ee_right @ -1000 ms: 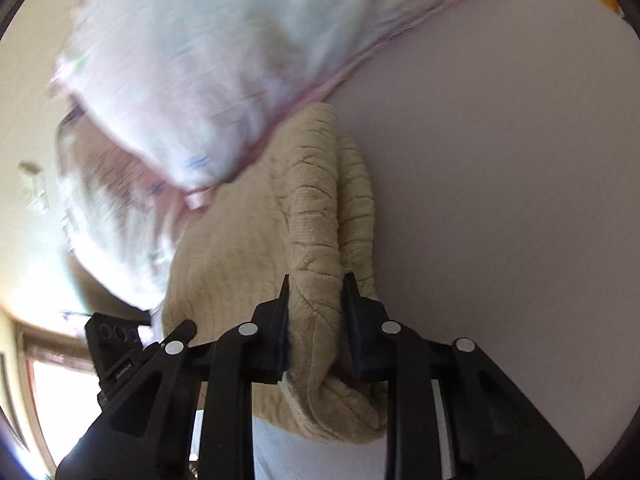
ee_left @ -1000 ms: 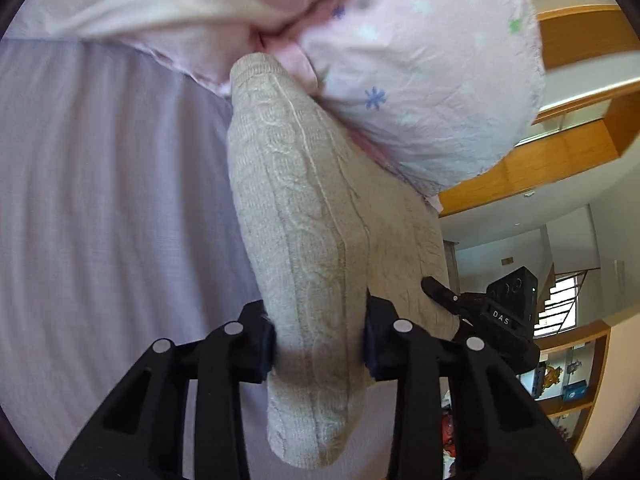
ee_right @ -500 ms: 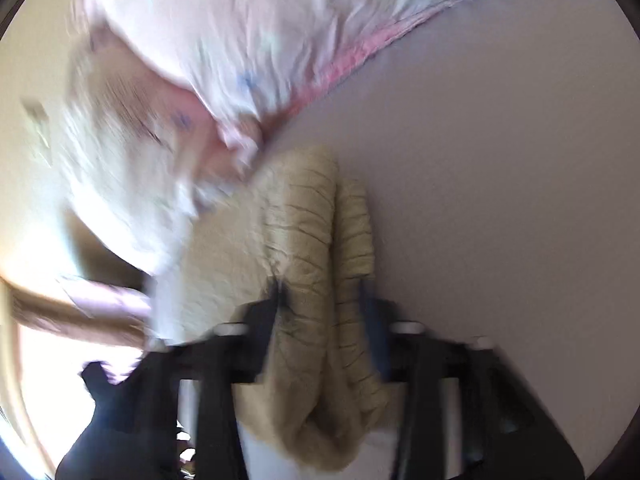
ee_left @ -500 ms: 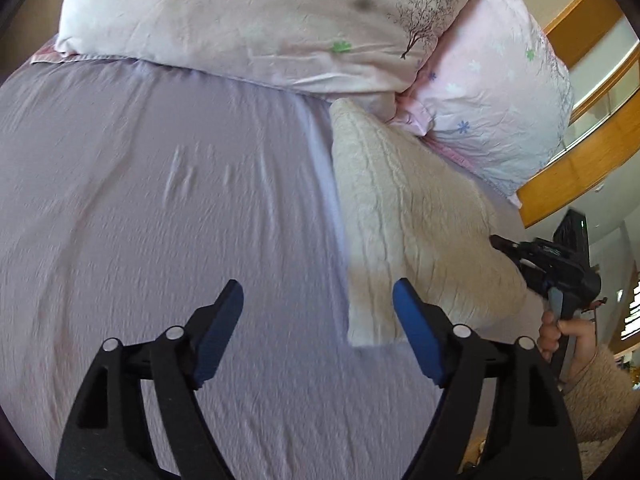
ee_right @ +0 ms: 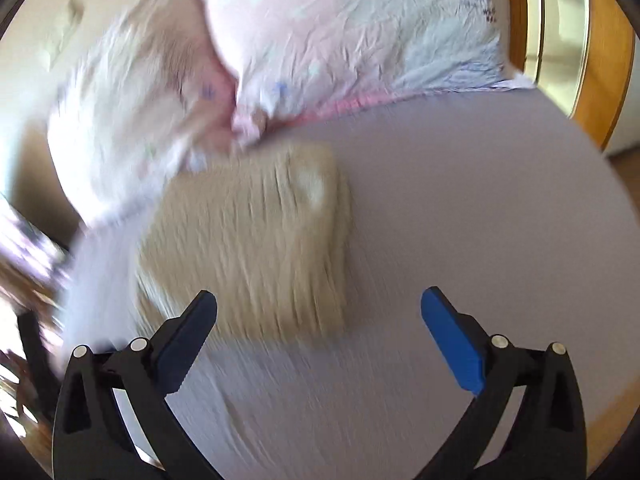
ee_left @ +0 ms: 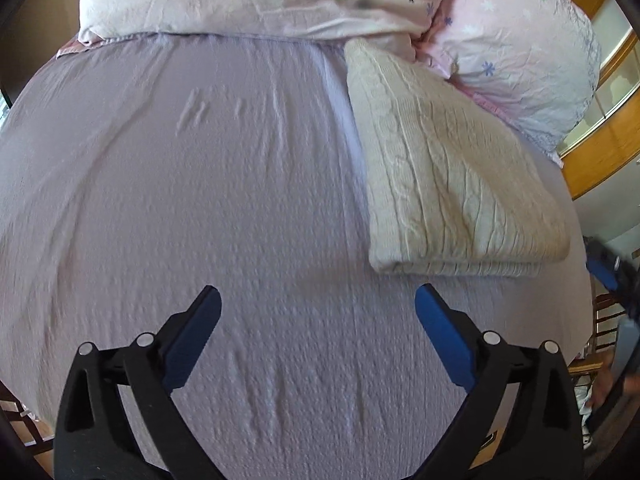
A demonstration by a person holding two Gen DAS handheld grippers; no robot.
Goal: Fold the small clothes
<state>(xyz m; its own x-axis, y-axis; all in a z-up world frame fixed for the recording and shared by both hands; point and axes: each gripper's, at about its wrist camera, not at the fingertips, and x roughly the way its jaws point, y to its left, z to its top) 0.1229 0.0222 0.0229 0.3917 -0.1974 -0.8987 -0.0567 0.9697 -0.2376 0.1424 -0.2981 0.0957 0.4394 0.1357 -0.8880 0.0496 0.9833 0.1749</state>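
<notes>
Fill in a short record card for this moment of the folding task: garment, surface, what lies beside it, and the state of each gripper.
garment: cream knit sweater, folded into a flat rectangle
surface: lilac bed sheet
neighbour: far corner touches the pink floral pillows
left gripper: open, holds nothing, short of the sweater
right gripper: open, holds nothing; view blurred

The left wrist view looks down along its tongs [ee_left: 316, 320] at the bed [ee_left: 200, 200], with the sweater [ee_left: 440, 184] ahead to the right. The right wrist view, blurred, has its tongs [ee_right: 320, 320] nearer the sweater [ee_right: 256, 248], ahead-left. Both share sweater, pillows [ee_left: 512, 48] [ee_right: 340, 40] and bed [ee_right: 480, 200].
</notes>
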